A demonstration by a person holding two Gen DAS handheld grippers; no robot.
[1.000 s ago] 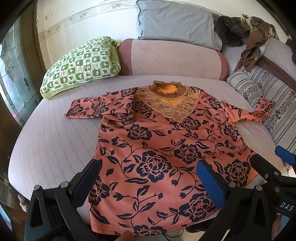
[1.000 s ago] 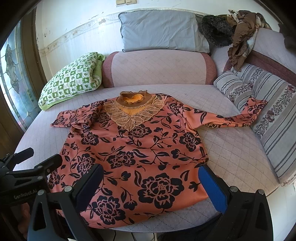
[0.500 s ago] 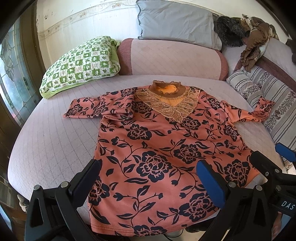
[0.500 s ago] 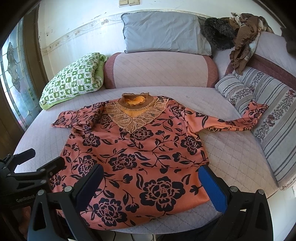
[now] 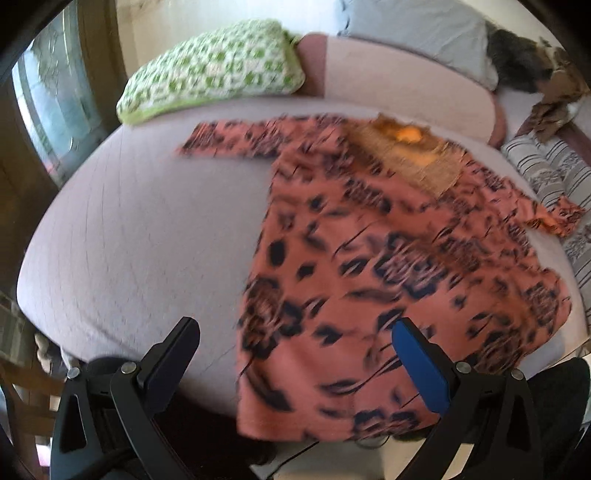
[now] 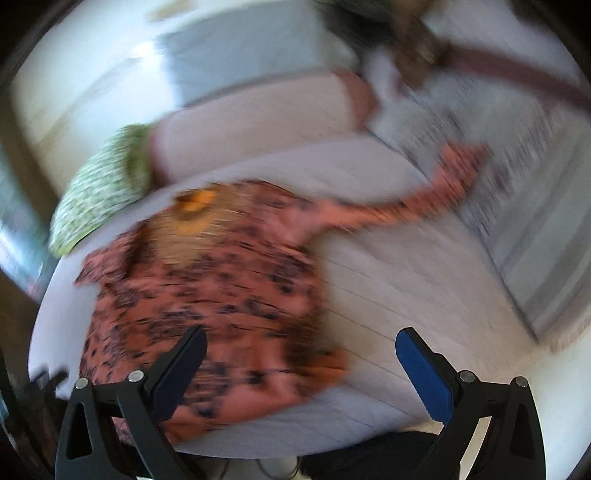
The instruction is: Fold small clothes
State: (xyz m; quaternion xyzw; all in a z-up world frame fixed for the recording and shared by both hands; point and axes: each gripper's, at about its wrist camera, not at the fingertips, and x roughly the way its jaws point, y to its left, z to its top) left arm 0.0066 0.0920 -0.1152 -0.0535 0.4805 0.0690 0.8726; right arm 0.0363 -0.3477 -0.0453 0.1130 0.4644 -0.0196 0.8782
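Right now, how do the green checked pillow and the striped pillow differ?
The green-and-white checked pillow lies at the bed's far left, clear of the orange floral top; the grey striped pillow lies at the right, and one sleeve reaches it. Both rest on the pale quilted bed.

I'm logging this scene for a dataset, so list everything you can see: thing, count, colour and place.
blouse: one, salmon with dark flowers and a gold lace neck, spread flat on the bed, sleeves out to both sides.
bed: one, pale lilac quilted cover, under the blouse.
green pillow: one, green and white checks, far left of the bed.
bolster: one, pink, along the head of the bed.
grey pillow: one, grey, above the bolster.
striped cushion: at least one, grey stripes, right edge.
brown clothes: a heap, far right corner, blurred.
left gripper: black and blue fingers, open, holding nothing.
right gripper: same, open, holding nothing.
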